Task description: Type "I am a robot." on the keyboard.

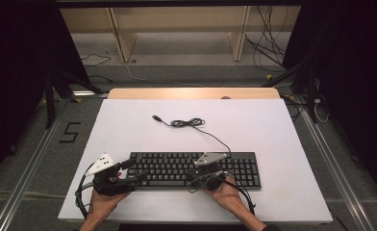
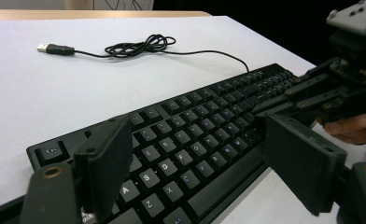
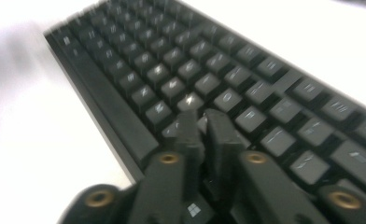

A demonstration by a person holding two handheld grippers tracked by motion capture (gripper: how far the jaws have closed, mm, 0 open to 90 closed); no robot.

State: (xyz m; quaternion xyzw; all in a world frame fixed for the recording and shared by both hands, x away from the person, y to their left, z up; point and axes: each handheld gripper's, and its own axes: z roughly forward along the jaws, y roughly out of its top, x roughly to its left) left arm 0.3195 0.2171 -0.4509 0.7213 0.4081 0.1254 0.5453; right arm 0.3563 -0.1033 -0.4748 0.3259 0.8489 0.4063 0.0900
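Observation:
A black keyboard (image 1: 196,168) (image 2: 195,135) (image 3: 195,70) lies flat near the front edge of the white table (image 1: 273,130). Its cable (image 1: 186,123) (image 2: 139,46) is coiled behind it and ends in a loose USB plug (image 1: 155,117) (image 2: 55,48). My left gripper (image 1: 136,169) (image 2: 195,140) is open, with its jaws wide apart over the keyboard's left end and nothing between the pads. My right gripper (image 1: 199,173) (image 3: 203,119) points down at the letter keys near the middle. Its jaws are almost together and hold nothing. The right gripper view is blurred.
A wooden strip (image 1: 191,93) borders the table's far edge. Beyond it stand a wooden shelf frame (image 1: 124,38) and loose floor cables (image 1: 268,43). Metal rails (image 1: 32,159) run along both sides, and black stand legs (image 1: 56,86) rise at the left and right.

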